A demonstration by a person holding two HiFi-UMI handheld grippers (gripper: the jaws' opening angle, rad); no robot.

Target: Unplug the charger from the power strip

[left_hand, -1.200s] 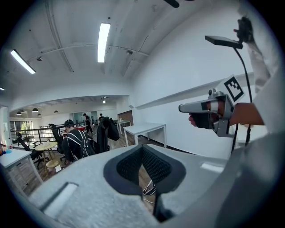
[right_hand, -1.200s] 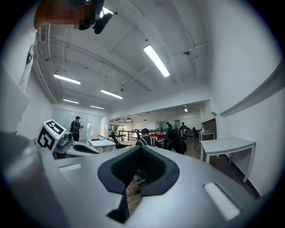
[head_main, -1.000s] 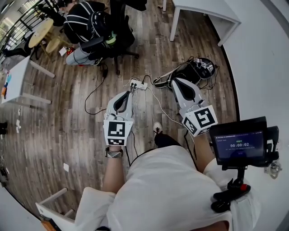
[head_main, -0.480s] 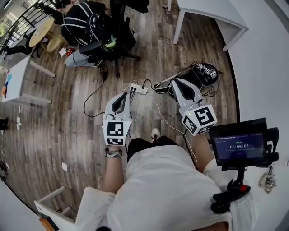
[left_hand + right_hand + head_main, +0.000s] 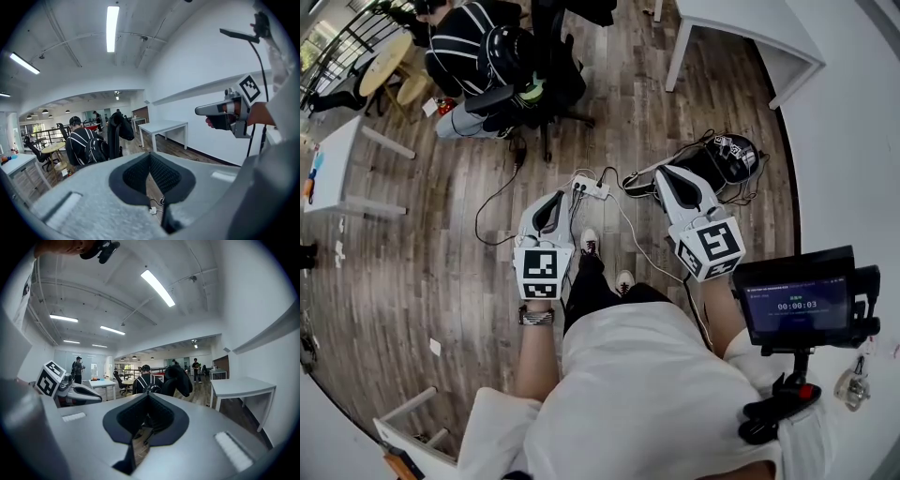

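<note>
The white power strip (image 5: 591, 186) lies on the wooden floor with several plugs and cables in it; which one is the charger is too small to tell. My left gripper (image 5: 560, 196) hovers just left of and short of the strip, jaws shut and empty. In the left gripper view the strip (image 5: 152, 210) shows through the slot below the shut left gripper (image 5: 150, 156). My right gripper (image 5: 661, 175) is held to the strip's right, shut and empty. In the right gripper view the right gripper (image 5: 149, 396) points almost level across the room.
A black bag with tangled cables (image 5: 718, 156) lies right of the strip. A seated person (image 5: 478, 52) on a black office chair is beyond it. A white table (image 5: 741, 21) stands at the far right by the wall. My shoe (image 5: 589, 243) is below the strip.
Both grippers have moved forward and lower toward the power strip, still shut. I have stepped forward; one shoe now shows near the strip.
</note>
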